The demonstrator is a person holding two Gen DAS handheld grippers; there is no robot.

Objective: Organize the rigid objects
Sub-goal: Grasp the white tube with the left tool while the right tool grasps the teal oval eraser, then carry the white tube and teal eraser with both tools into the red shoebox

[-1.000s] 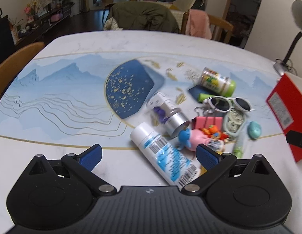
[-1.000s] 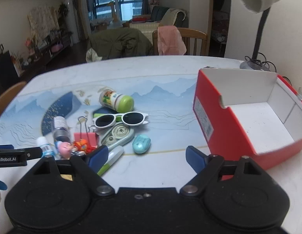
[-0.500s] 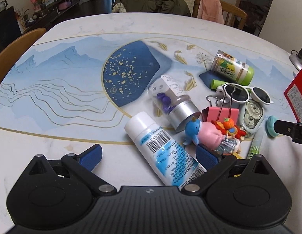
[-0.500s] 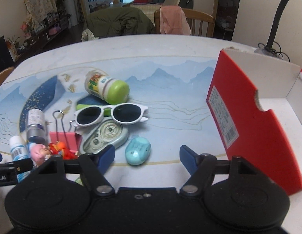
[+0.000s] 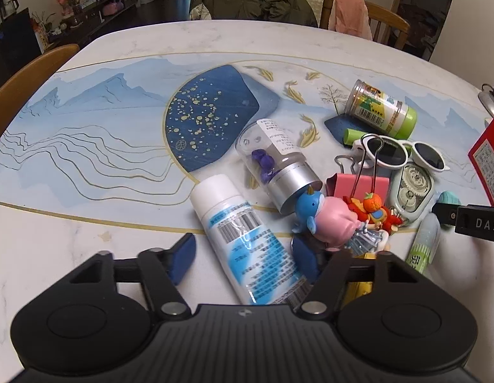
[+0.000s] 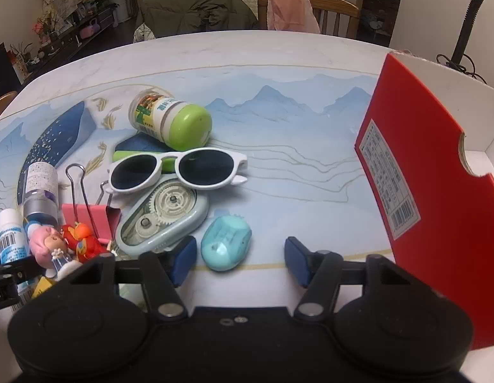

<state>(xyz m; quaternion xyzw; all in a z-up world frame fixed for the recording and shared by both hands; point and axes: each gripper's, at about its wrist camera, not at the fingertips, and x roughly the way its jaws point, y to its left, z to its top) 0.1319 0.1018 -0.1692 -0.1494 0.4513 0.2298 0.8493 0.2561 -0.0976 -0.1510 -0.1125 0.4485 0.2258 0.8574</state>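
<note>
A pile of small objects lies on the table. My left gripper (image 5: 243, 260) is open, its jaws on either side of a lying white spray bottle with a blue label (image 5: 247, 242). Beside it lie a clear bottle with a silver cap (image 5: 278, 162), a pink and blue toy figure (image 5: 330, 220), a pink binder clip (image 5: 358, 185) and white sunglasses (image 6: 176, 169). My right gripper (image 6: 240, 260) is open, just in front of a small teal case (image 6: 226, 247), which sits between its jaws toward the left one. A correction tape dispenser (image 6: 163, 220) lies left of it.
An open red box with a white inside (image 6: 416, 198) stands at the right. A green-capped jar (image 6: 173, 121) lies behind the sunglasses. A green pen (image 5: 424, 244) lies at the pile's right edge. Chairs (image 6: 307, 9) stand beyond the table. A wooden chair (image 5: 26, 76) is at the left.
Both grippers have moved forward and down toward the pile. The left jaws now straddle the spray bottle and have narrowed. The teal case now lies between the right jaws.
</note>
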